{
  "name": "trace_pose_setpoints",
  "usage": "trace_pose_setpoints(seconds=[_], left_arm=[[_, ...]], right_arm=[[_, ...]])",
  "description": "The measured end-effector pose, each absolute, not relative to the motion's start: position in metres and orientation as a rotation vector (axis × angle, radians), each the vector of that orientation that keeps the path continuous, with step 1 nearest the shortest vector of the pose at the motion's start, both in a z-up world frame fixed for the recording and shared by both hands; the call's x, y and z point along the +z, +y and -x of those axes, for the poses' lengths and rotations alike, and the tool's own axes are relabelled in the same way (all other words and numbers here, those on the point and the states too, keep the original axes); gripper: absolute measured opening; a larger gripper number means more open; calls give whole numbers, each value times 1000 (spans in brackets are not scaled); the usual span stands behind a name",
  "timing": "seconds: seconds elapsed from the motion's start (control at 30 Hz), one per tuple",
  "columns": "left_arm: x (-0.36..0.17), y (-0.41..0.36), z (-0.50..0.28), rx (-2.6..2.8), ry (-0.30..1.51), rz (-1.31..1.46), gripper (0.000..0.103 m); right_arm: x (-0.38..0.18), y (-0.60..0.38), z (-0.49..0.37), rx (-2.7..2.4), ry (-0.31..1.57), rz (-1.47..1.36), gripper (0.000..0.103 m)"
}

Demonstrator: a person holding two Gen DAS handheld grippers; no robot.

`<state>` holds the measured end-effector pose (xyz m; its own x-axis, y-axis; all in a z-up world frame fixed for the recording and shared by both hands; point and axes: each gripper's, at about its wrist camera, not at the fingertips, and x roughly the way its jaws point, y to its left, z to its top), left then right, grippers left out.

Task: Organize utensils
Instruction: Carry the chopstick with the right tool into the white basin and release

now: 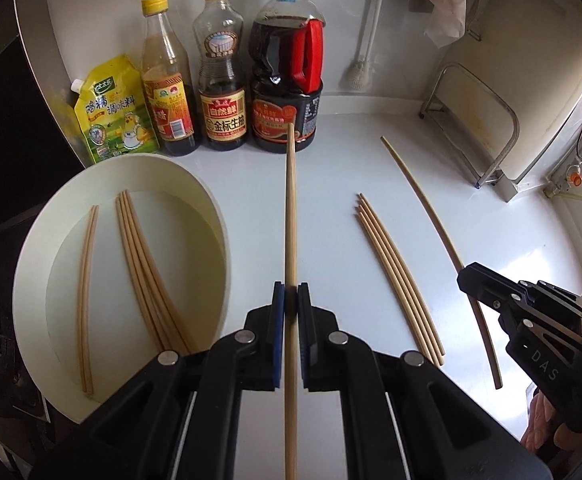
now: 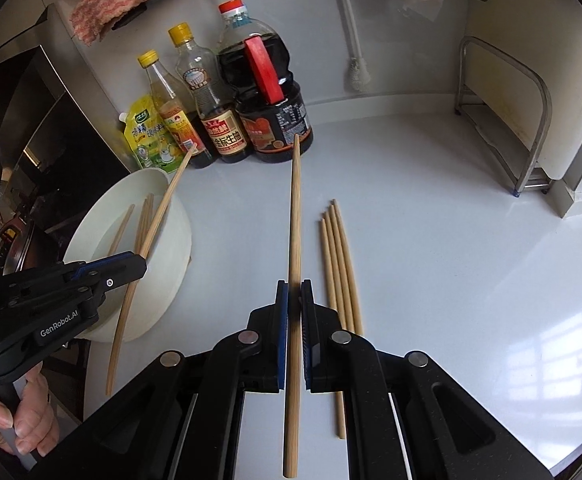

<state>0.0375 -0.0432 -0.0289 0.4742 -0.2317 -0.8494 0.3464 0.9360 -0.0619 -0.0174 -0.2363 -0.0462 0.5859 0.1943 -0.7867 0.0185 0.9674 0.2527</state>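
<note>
My left gripper (image 1: 291,292) is shut on one wooden chopstick (image 1: 291,208) that points away toward the bottles, held above the counter. To its left a white bowl (image 1: 195,184) holds several chopsticks (image 1: 143,264). Several more chopsticks (image 1: 399,280) lie side by side on the white counter to the right. My right gripper (image 2: 294,292) is shut on another chopstick (image 2: 296,208), just left of the loose chopsticks (image 2: 341,280). The right wrist view shows the left gripper (image 2: 141,262) with its chopstick (image 2: 163,208) beside the bowl (image 2: 171,264). The left wrist view shows the right gripper (image 1: 467,280) with its chopstick (image 1: 423,204).
Three sauce bottles (image 1: 287,80) and a yellow seasoning pouch (image 1: 111,112) stand along the back wall. A metal rack (image 1: 487,128) with a cutting board is at the back right, and a brush (image 1: 357,72) hangs on the wall. A stove (image 2: 31,140) is on the left. A hand (image 2: 31,420) grips the left handle.
</note>
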Motion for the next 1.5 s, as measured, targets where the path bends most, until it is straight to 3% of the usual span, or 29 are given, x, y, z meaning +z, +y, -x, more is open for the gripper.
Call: trace_pose_setpoints(seconds=[0.5,0.97,1.33,1.37,1.5], left_arm=[[-9,68,-69,-264,960,-30,7],[-63,133,-108,-159,1070,0,7],[-91,146,-127,-119,1150,9,8],[-91,147,-127,-112,1155,11,8],[-89,153,-126,-96,1152,41,36]], right_arm=[[-40,-129,-45,242,960,-188,6],[-70,-39,-100,372,1061,-108,6],[-101,-23,-120,374,1141,-144,6],[-101,-23,-120,376,1140,-146,6],[-99,-26,-118,365,1130,-152,6]])
